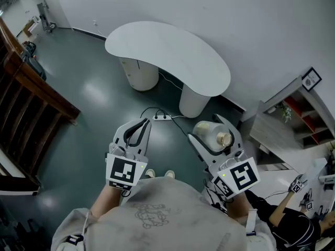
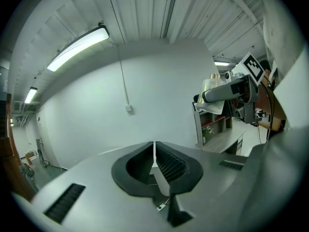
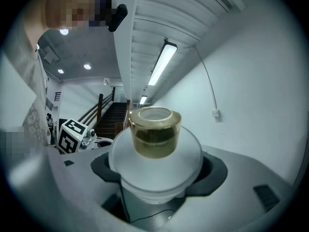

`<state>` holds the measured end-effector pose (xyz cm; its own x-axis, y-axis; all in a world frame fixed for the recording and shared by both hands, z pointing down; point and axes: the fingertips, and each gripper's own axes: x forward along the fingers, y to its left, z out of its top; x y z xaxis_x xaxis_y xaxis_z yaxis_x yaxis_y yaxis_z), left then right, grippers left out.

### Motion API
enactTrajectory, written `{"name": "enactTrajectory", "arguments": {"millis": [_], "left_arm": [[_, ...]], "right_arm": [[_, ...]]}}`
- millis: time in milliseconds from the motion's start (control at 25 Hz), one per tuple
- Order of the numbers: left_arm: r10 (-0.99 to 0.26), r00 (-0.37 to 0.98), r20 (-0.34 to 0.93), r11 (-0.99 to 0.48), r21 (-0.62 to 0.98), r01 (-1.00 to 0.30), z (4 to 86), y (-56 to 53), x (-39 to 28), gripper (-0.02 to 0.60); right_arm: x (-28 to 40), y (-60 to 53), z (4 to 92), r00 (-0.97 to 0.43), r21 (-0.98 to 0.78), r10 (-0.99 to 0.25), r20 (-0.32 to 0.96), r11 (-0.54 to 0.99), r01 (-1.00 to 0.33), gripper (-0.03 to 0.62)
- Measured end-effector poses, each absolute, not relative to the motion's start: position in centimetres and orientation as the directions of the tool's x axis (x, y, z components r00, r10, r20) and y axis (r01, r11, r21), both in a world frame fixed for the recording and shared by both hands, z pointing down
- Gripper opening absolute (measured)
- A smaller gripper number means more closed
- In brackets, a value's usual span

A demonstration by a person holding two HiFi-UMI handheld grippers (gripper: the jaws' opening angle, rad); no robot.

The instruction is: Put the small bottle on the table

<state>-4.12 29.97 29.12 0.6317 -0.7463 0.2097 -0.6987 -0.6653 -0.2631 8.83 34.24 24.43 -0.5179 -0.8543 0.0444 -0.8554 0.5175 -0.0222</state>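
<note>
Person with 2 hand-held grippers, seen from above. The right gripper (image 1: pixel 208 131) grasps the small bottle (image 3: pixel 154 173), its jaws spread wide on the frosted white body, with the gold cap (image 3: pixel 154 132) facing outward. The left gripper (image 2: pixel 154 154) is clenched and empty, jaws meeting. The white kidney-shaped table (image 1: pixel 167 56) stands ahead on the dark floor (image 1: pixel 78 114), well apart from the bottle.

Two grippers showing: left gripper (image 1: pixel 142 124), right gripper (image 1: pixel 208 125). One small bottle (image 1: pixel 205 132) sitting between the right's jaws. One table (image 1: pixel 167 51) lying ahead.
</note>
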Motion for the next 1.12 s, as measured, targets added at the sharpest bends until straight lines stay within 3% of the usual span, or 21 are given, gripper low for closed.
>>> {"name": "enactTrajectory", "arguments": {"millis": [520,1120], "left_arm": [[-0.752,0.617,0.233,-0.659,-0.283,-0.697,30.7,31.0,-0.4,0.028],[-0.775,0.616,0.14,-0.623,-0.333,-0.708,30.7,27.6,1.4,0.026]], "right_arm": [[12.7,34.8,26.1,-0.525,-0.035,-0.85,0.044,0.524,-0.851,0.341],[13.5,32.0,28.6,-0.534,-0.005,-0.845,0.046,0.534,-0.846,0.341]]}}
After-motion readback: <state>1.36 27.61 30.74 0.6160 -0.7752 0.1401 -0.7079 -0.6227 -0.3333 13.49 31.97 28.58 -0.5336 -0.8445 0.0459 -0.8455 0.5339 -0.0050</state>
